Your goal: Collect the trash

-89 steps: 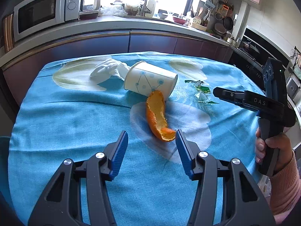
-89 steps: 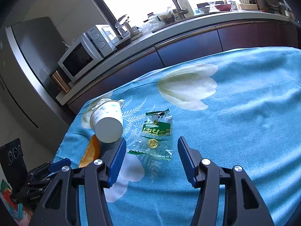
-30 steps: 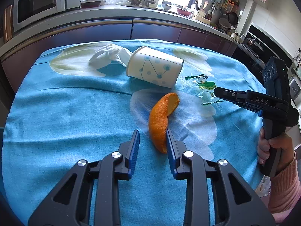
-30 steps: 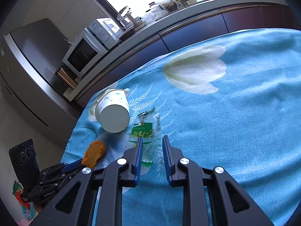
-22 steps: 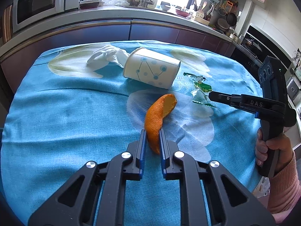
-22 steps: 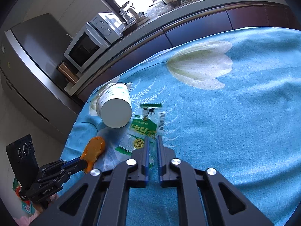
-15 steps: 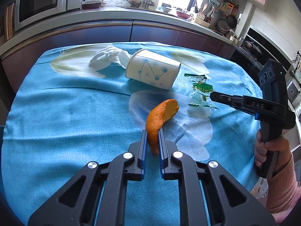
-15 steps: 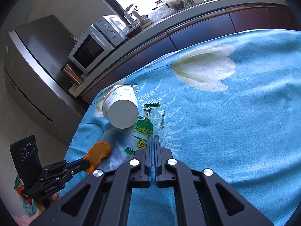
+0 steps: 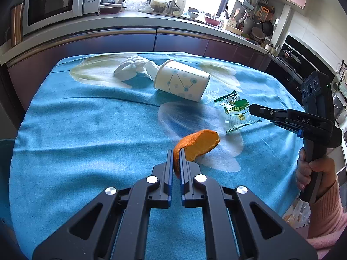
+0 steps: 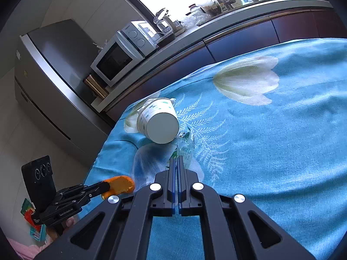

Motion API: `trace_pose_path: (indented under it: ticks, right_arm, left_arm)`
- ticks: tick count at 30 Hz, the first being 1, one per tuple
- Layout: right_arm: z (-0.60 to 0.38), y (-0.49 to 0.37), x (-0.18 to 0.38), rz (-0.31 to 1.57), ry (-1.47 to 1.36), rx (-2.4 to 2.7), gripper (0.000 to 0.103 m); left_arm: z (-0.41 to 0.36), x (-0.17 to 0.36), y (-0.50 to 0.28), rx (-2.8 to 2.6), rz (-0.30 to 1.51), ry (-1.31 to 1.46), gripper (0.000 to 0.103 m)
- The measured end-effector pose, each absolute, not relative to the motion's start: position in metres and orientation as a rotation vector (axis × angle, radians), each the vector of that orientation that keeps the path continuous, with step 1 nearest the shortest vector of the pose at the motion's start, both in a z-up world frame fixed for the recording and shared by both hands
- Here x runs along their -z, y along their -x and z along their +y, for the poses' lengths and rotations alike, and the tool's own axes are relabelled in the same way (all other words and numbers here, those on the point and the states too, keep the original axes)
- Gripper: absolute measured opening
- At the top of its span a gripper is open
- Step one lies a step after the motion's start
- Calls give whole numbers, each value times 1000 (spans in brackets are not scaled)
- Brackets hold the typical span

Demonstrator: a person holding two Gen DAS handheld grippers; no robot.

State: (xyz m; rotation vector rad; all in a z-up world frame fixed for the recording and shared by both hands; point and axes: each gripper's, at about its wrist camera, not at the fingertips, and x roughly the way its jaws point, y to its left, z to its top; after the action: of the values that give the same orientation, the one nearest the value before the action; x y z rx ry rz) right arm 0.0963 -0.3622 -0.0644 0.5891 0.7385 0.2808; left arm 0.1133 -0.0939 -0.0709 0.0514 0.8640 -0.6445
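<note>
Both grippers grip trash: left gripper (image 9: 176,151) pinches orange peel (image 9: 198,144), right gripper (image 10: 176,159) clamps green wrapper (image 9: 235,110).

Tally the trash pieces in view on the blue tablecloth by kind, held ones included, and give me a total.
Curved orange peel, held in the left gripper: 1
Clear green-printed plastic wrapper, held in the right gripper: 1
White paper cup with blue dots, lying on its side: 1
Crumpled white tissue: 1
Total: 4
</note>
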Motion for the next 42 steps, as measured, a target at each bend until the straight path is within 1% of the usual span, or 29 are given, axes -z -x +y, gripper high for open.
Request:
trace_pose_path:
  ticks: [7,18,42]
  right_arm:
    - [-358,-95,64,738,-595,-292,1]
    - [-341,-90,47,707,-581,-360,1]
    - [-262,-103,27,709,-523,-561,1]
  left_arm:
    - [-84,71,-107,633,864,-51,5]
    - [-62,61,-99,598,832,-37,5]
    - [5,44,-83,485,787,32,5]
